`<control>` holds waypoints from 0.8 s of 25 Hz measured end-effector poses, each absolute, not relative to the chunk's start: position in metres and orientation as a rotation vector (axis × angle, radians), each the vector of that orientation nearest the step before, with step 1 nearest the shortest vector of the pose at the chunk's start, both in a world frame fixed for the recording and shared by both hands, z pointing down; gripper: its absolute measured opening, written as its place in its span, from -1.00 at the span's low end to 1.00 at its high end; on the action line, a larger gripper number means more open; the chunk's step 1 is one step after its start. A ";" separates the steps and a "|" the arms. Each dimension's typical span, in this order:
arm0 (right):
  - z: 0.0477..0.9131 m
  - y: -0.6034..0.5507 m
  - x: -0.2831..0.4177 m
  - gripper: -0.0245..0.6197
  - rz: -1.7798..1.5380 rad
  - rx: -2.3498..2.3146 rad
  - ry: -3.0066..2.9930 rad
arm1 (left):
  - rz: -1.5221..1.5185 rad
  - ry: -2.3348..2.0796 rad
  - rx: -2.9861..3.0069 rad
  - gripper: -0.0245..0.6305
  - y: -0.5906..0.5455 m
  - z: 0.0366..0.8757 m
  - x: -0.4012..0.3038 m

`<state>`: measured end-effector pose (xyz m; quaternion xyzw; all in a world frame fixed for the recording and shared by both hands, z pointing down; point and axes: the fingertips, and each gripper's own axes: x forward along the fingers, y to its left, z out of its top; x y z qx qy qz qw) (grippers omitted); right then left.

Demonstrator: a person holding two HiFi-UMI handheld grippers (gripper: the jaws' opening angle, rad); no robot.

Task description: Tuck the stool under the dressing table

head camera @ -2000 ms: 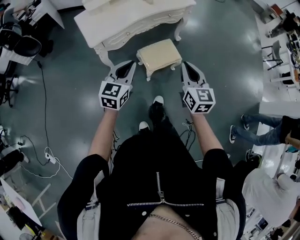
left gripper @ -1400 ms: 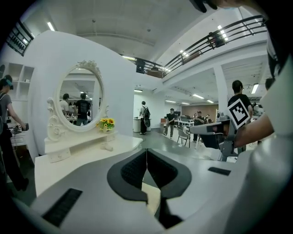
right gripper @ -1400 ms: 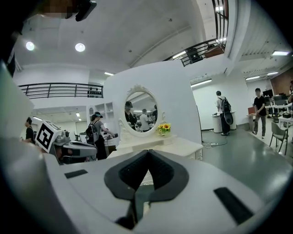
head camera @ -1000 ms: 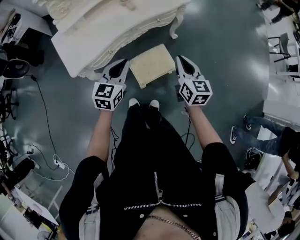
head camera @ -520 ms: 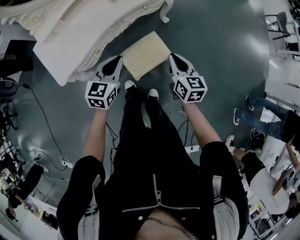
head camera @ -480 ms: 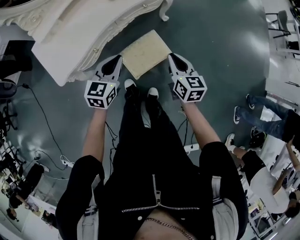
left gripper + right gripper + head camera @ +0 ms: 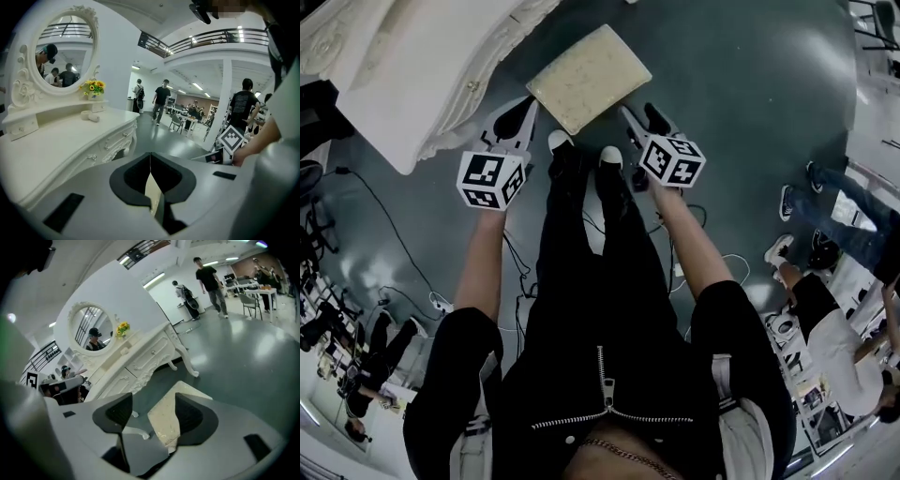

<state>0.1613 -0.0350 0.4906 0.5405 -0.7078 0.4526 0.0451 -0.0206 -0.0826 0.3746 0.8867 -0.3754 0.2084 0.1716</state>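
Dressing table [image 7: 403, 75]: stands at the upper left of the head view, with its front edge running diagonally. Risk: a stool pushed in at an angle may strike the carved apron or a curved leg [image 7: 190, 364] instead of entering the knee space.
Bystanders [image 7: 839, 234]: well apart at the right, and no obstruction.
Stool [image 7: 589, 64]: on the floor, just ahead of the shoes [image 7: 561, 141] and near the table front, but wholly outside it. It sits askew to the table. Risk: uneven pressure on one side would probably swivel it further, and a high push could tip it.
Floor cables [image 7: 384, 244]: trail on the floor at the person's left, and more lie by the right foot. Risk: snagging a foot when stepping forward.
Right tool [image 7: 639, 114]: the jaws stand apart and have just been opening. The stool's near corner shows through the gap, but the pads do not press on it. Risk: a misjudged closure grips only the cushion edge.
Left tool [image 7: 525, 105]: the jaws are together and hold nothing. Risk: the narrow tip may slide off the stool's side.
Flower vase [image 7: 93, 87]: on the worktop below the mirror [image 7: 61, 51]. Risk: a hard knock to the table may shake it.
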 end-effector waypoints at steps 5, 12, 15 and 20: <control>0.572 -0.028 0.160 0.05 1.651 1.730 -1.968 | 0.612 -1.053 2.498 -0.86 -0.090 0.404 -0.029; 0.680 -0.026 0.134 0.20 1.936 1.719 -1.793 | 0.610 -1.037 2.465 -0.86 -0.099 0.456 -0.038; 0.719 -0.030 0.130 0.25 2.049 1.749 -1.717 | 0.607 -1.022 2.453 -0.86 -0.104 0.484 -0.036; 0.773 -0.044 0.120 0.36 2.140 1.763 -1.681 | 0.637 -0.999 2.442 -0.86 -0.115 0.538 -0.037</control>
